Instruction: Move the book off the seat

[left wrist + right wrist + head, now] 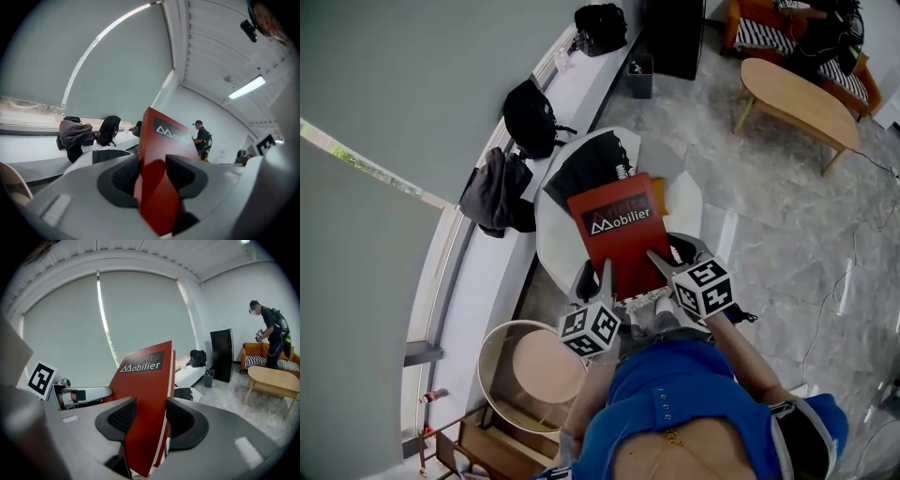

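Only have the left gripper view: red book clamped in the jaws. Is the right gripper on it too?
Observer: Yes. The right gripper is shut on the red book, gripping the same near edge as the left gripper.
Operator: What's below the book?
Observer: The white seat. In the head view the book is held directly over it, cover facing up.
Operator: Any surface off to the right?
Observer: An oval wooden coffee table stands across the floor on the right, well apart from the seat.
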Demonstrator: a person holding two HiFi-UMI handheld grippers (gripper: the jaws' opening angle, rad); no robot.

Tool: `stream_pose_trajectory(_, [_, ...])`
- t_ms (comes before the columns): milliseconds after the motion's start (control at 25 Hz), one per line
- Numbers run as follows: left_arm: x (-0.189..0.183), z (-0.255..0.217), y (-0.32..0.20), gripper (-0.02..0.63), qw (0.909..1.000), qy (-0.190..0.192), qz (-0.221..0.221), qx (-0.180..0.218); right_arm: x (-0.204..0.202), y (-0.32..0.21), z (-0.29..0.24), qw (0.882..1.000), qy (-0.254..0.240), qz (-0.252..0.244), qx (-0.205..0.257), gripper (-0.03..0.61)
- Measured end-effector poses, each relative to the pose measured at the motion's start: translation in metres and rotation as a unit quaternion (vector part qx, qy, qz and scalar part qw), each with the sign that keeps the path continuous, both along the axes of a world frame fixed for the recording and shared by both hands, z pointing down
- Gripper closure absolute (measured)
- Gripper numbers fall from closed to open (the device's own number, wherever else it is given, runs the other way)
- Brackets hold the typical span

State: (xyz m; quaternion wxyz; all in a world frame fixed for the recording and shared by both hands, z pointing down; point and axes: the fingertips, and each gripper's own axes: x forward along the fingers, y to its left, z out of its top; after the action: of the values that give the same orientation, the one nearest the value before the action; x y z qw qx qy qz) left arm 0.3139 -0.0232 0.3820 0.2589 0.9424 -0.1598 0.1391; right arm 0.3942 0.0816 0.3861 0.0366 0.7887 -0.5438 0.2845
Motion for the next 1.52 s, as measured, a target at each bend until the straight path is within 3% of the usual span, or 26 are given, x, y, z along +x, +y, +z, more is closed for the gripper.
stream_pose_trajectory(1520, [-0.007,-0.027,0.012,0.449,0.9993,0.017,-0.026,0.023,-0.001,0.009,-0.025,0.999,0.014,-0.014,0.034,0.393])
